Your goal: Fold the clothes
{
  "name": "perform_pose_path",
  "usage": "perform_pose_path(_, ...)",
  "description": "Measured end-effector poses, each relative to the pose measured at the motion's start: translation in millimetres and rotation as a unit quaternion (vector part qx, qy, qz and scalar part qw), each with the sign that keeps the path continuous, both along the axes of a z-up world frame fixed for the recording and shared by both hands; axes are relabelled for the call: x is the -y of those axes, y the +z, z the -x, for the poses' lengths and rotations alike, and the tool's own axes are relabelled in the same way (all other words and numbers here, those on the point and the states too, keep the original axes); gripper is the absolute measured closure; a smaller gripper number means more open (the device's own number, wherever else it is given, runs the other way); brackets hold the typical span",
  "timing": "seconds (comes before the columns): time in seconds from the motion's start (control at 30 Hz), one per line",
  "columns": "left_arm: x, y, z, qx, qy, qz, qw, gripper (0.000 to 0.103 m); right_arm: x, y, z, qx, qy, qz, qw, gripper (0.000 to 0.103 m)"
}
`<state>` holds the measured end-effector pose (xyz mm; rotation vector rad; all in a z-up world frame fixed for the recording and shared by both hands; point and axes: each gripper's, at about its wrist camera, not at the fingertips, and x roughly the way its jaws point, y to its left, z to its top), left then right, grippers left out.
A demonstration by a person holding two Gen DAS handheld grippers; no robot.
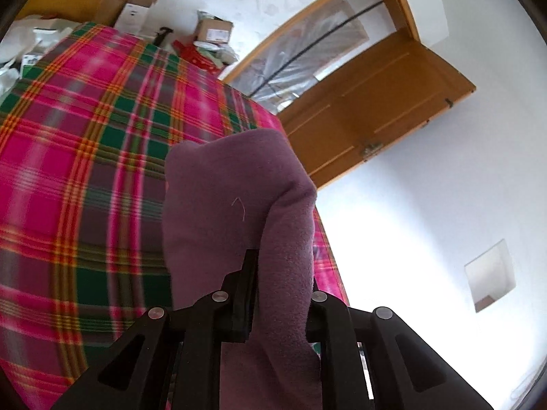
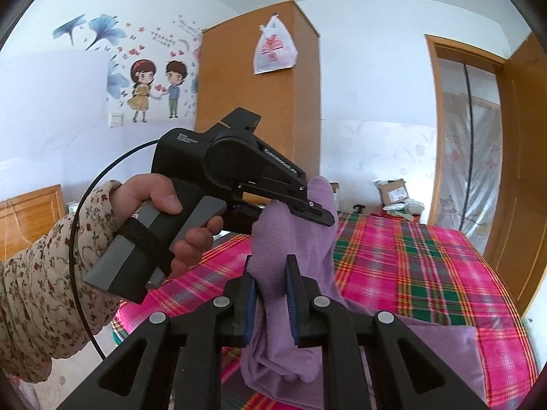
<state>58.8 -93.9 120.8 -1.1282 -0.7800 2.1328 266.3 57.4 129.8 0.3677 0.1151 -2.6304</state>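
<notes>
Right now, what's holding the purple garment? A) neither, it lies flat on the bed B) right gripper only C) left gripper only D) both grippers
D: the right gripper pinches a bunch of the purple garment between its blue pads, and the left gripper clamps another part of it above the plaid bedspread.

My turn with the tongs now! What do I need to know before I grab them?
Left tongs: shut on the purple cloth, gripping one bunched part of it up in the air.
Right tongs: shut on the same cloth, close beside the left ones.
The cloth hangs between both tongs above the plaid bed cover; part of it trails down onto the bed on the right.
Done: the cloth is picked up by both tongs. No neat fold shows yet.
Left: lay it flat on the bed and fold it. Keep both grips tight.
</notes>
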Motion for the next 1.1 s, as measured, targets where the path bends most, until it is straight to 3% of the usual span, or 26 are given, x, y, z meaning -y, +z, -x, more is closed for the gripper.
perform_pose_path(1.1, -118, -15, 24, 0.029, -0.089, 0.013, 0.9955, 0.088, -117, -24, 4, 0.033, -0.109, 0.043, 0.993, 0.09)
